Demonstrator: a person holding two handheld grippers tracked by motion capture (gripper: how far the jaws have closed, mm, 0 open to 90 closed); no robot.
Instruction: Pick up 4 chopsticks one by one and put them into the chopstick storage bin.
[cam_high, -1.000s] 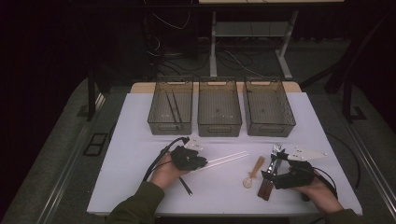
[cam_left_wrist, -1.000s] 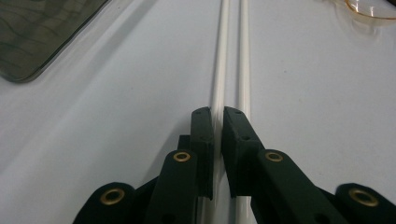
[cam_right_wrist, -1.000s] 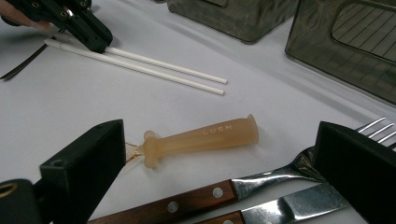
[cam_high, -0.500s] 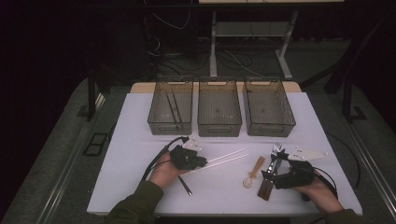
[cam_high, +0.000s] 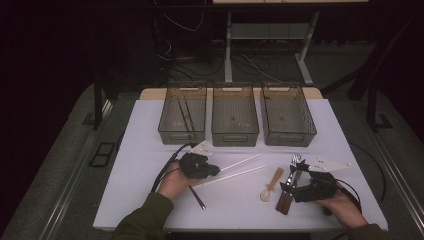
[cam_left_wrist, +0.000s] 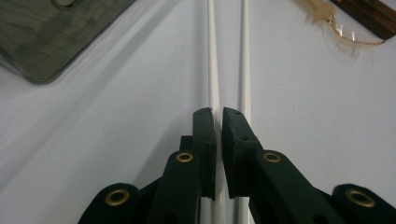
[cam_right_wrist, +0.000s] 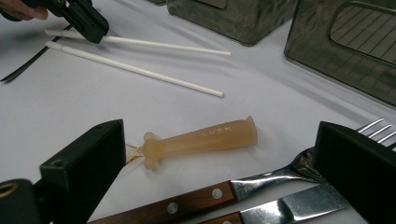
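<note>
Grippers, one in each of a person's hands, work low over a white table. The left gripper has its jaws drawn almost together around the near end of one white chopstick, pinching it. A second white chopstick lies just beside the first, running alongside it on the table and free of the pads. The right gripper rests with its jaws spread wide and holds nothing. Between and beyond its jaws lie a translucent amber spoon, a fork with a wooden handle, and a knife with a wooden handle next to the fork. A dark utensil lies on the table below the left hand.

Toward the far edge of the table, three smoky see-through bins stand in a row. The left bin holds a pair of dark chopsticks. The room around the table is dim, with a grey floor, cables and a metal frame behind.

Compared with a second earlier, the left gripper sits in nearly the same spot, still closed on its chopstick, and the right gripper has not moved.
</note>
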